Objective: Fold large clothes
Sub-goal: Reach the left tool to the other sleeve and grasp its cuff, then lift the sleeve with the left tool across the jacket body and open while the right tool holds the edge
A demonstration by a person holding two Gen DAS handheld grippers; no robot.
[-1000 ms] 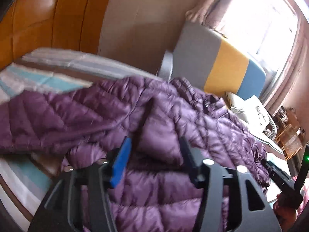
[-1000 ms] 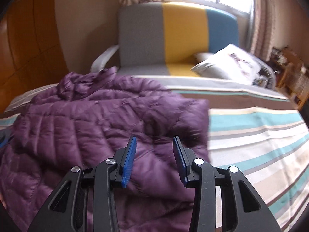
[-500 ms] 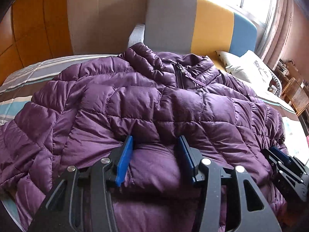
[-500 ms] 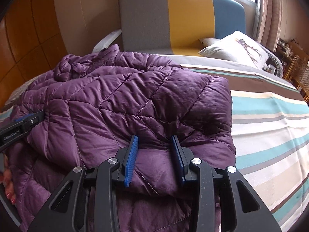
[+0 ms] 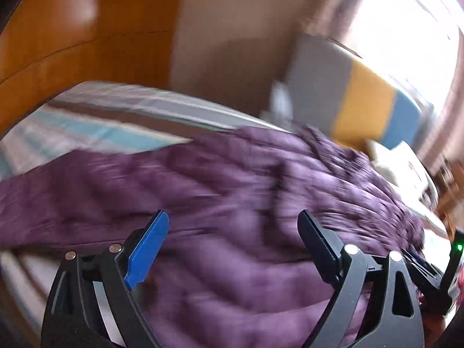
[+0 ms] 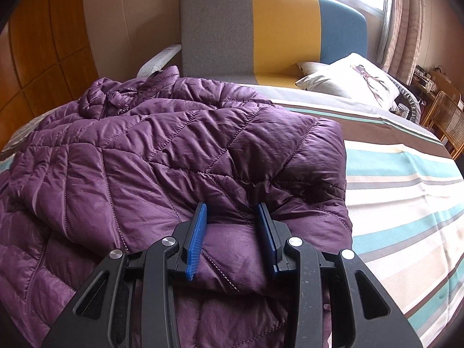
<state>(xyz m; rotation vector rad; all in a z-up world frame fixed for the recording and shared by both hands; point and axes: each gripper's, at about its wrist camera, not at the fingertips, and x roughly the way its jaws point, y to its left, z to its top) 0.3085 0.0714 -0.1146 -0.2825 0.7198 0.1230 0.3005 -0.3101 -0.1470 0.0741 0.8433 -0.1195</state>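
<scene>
Nearest the lens, right gripper point(image 6: 232, 229) clamped on a puffy fold of the purple quilted jacket point(image 6: 150, 156), blue pads point(image 6: 196, 240) sunk into the padding exactly as half a second ago. Beside it, left gripper point(image 5: 232, 249) now spread wide and holding nothing, where half a second ago its jaws sat narrower, pressed on the hem; view smeared by motion and swung leftward, so evidently released and pulling off.

Beyond the grippers, jacket lying on the striped bedspread point(image 6: 406, 191), right side doubled over onto the body, folded edge square against the stripes; collar and zip bunched at the far end. On the left, a long flap point(image 5: 72, 191) trailing out over the bed, seemingly a sleeve, too blurred to confirm.

Farther back, white pillow point(image 6: 353, 78), then grey, yellow and blue headboard point(image 6: 272, 29) under a bright window.

Likely reading: one side fold set, left side next to be gathered in.
</scene>
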